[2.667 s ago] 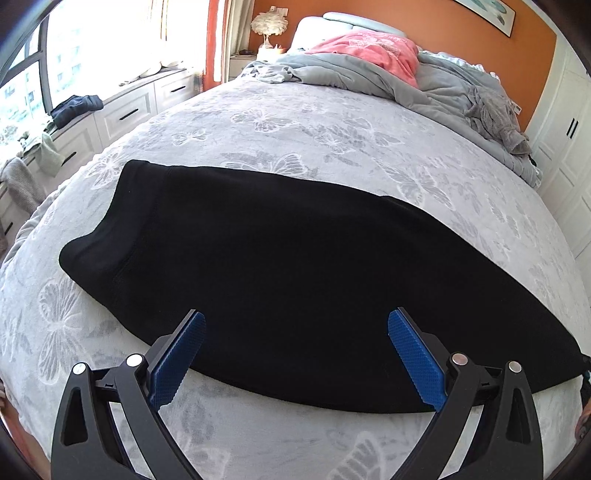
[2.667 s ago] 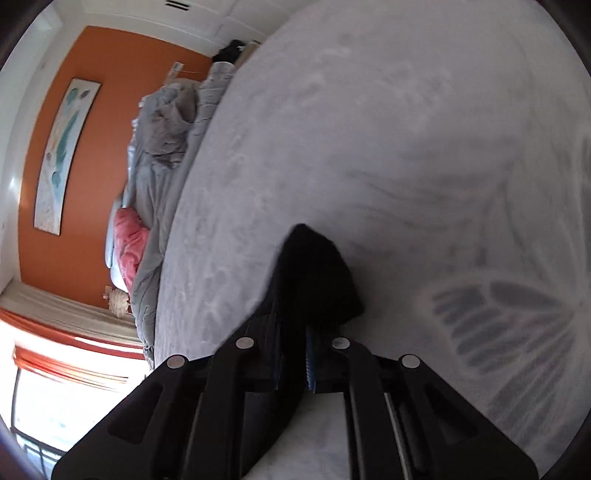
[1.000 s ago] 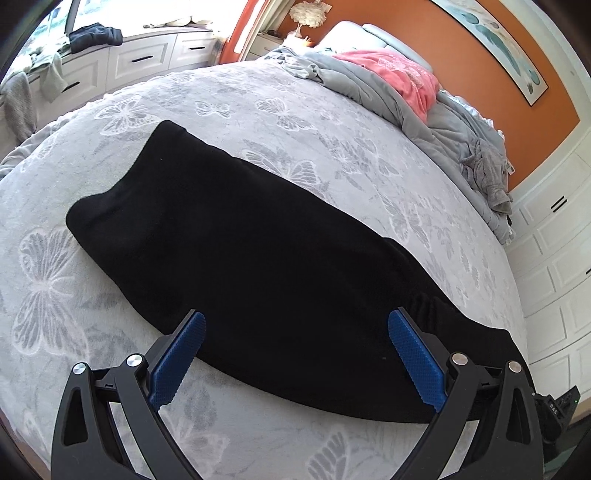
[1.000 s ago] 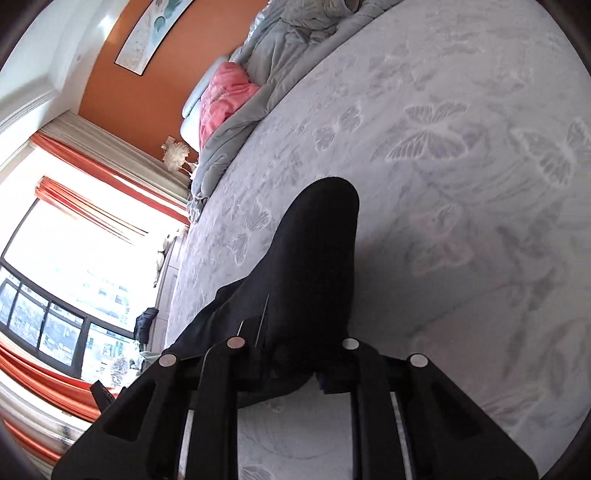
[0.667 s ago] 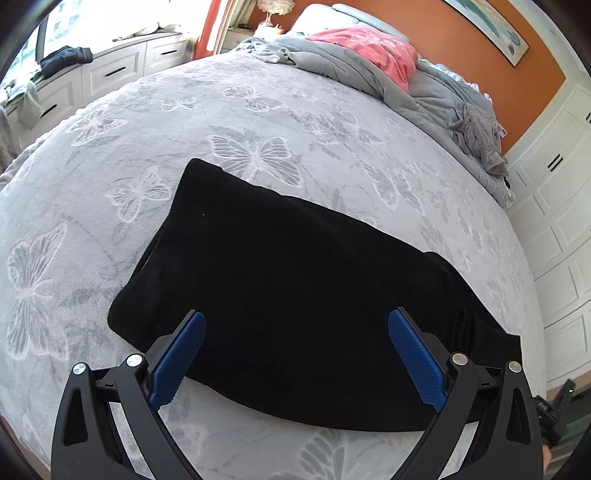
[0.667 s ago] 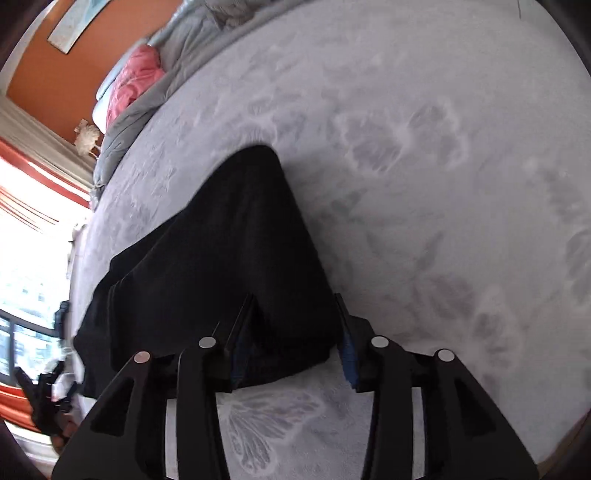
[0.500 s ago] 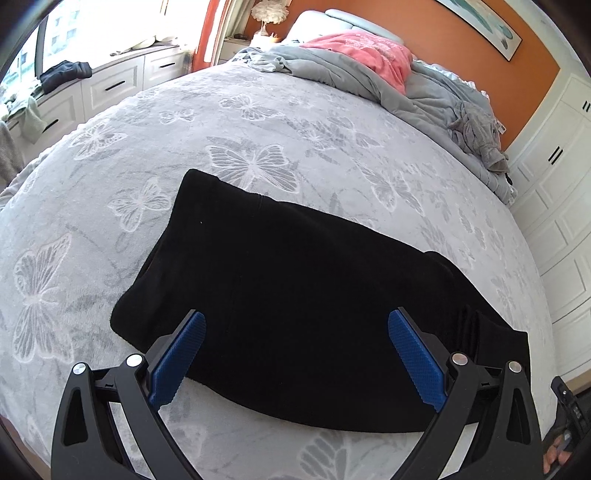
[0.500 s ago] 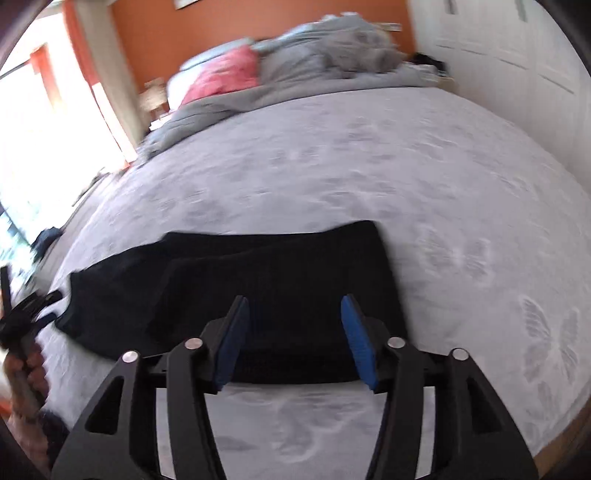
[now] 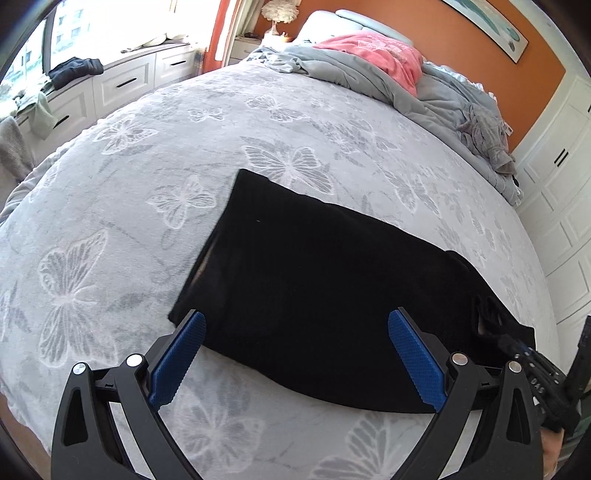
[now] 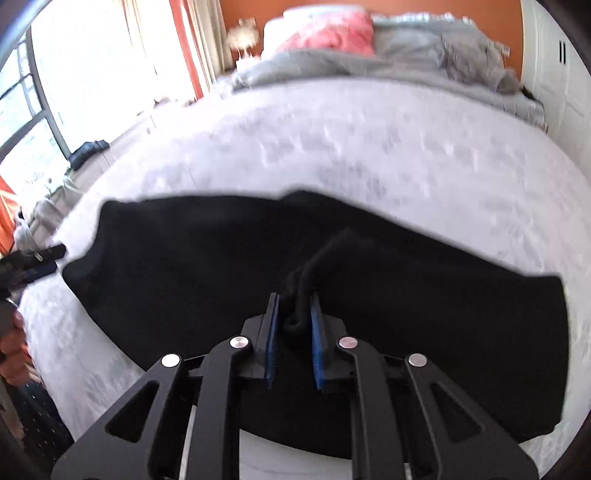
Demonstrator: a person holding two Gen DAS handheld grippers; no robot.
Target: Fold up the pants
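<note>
The black pants (image 9: 332, 280) lie flat on the grey butterfly-print bedspread (image 9: 147, 166), folded into a broad rectangle that fills the centre and lower right of the left wrist view. In the right wrist view the same pants (image 10: 221, 266) span the middle of the frame from left to right.

Left gripper (image 9: 295, 347): the jaws stand wide apart at the bottom of the frame. The blue pads (image 9: 177, 354) sit over the near edge of the pants, one at the near left corner of the fabric and one toward the lower right. No fabric lies between them. Whether they touch the cloth cannot be determined.

Right gripper (image 10: 293, 325): the jaws are drawn close together and clamped on a raised ridge of the pants fabric at lower centre of the frame. The pinched ridge runs up and to the right from the pads.

At the top of both views a rumpled grey duvet (image 9: 369, 77) and a pink garment (image 9: 373, 48) lie against the orange wall (image 9: 443, 22). White drawers (image 9: 122, 81) stand at upper left in the left wrist view.
</note>
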